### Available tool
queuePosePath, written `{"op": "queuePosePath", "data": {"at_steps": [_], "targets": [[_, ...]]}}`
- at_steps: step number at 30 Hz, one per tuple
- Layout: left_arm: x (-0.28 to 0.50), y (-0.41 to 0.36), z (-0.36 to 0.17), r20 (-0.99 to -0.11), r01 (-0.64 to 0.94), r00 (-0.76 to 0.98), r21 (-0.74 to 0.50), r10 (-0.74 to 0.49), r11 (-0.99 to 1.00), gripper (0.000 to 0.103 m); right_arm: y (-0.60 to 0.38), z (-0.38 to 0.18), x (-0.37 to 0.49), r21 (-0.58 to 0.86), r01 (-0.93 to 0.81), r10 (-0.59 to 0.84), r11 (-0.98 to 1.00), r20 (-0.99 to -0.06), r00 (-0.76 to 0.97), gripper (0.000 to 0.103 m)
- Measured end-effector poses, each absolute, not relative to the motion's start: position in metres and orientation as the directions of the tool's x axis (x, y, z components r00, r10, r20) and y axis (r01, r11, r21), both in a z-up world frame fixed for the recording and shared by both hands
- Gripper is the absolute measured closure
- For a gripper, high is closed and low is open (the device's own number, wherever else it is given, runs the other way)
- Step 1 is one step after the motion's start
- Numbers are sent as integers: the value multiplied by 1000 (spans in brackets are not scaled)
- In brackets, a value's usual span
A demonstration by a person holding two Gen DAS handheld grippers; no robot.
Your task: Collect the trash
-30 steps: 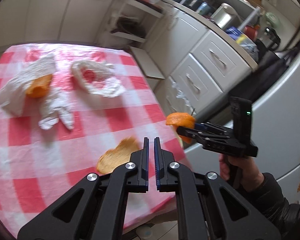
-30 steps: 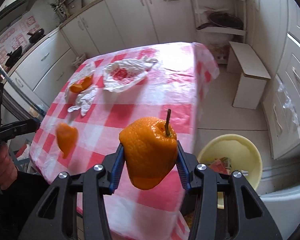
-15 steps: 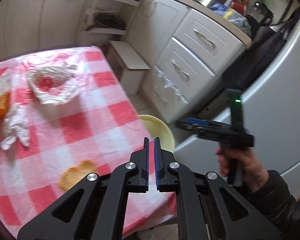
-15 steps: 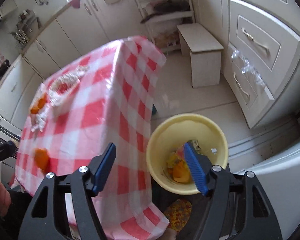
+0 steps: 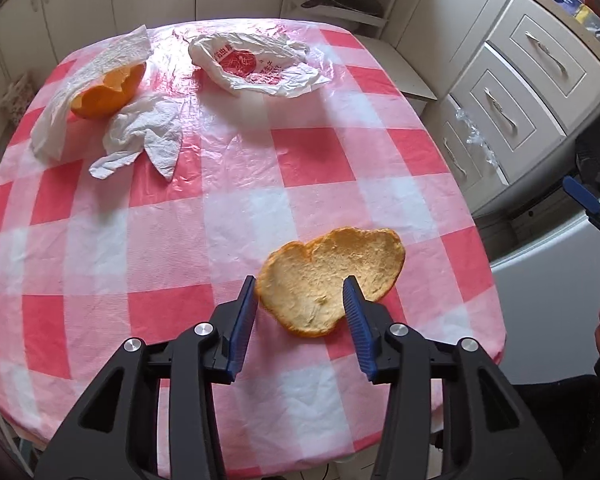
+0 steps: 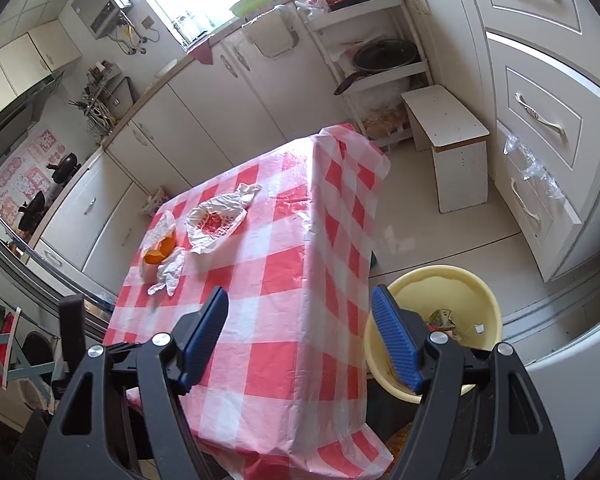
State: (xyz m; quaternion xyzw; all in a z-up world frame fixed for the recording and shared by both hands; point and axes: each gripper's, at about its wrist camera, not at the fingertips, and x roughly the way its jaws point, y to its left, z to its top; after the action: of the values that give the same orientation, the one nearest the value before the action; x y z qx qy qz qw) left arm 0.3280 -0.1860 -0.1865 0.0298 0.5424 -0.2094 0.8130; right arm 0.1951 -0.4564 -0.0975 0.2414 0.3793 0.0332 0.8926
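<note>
Your left tongs point(image 5: 300, 300) hang spread wide around the flat orange peel point(image 5: 332, 280), which lies pith-up near the tabletop point(image 5: 228, 208) edge. Close too high and the thin peel may slide off the edge. Your right tongs point(image 6: 300, 336) gape empty, with the yellow bin point(image 6: 460, 284) just beside them.

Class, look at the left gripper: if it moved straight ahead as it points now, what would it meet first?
Probably the flat orange peel on the checked tablecloth; the open left gripper already frames its near edge.
</note>
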Motion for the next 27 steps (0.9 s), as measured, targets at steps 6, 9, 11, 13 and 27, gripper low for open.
{"op": "queuePosePath", "data": {"at_steps": [6,9,11,13,27], "targets": [[321,-198,-177,-870,359,327,-248,-370,900,97,-465,-90,187,508,123,262,852,-620,740,32],[310,-220,-162,-841,382,328,-298,-429,875,97,-470,-82,181,536,118,267,836,-584,767,32],[303,-239,-150,-822,409,327,-322,-467,854,97,-473,-75,177,546,110,267,830,-563,782,32],[298,-268,-141,-810,450,321,-327,-492,831,97,-475,-70,174,550,103,266,829,-548,793,32],[302,-412,-163,-848,506,278,-270,-452,819,44,-497,-47,165,558,156,175,815,-495,851,30]]}}
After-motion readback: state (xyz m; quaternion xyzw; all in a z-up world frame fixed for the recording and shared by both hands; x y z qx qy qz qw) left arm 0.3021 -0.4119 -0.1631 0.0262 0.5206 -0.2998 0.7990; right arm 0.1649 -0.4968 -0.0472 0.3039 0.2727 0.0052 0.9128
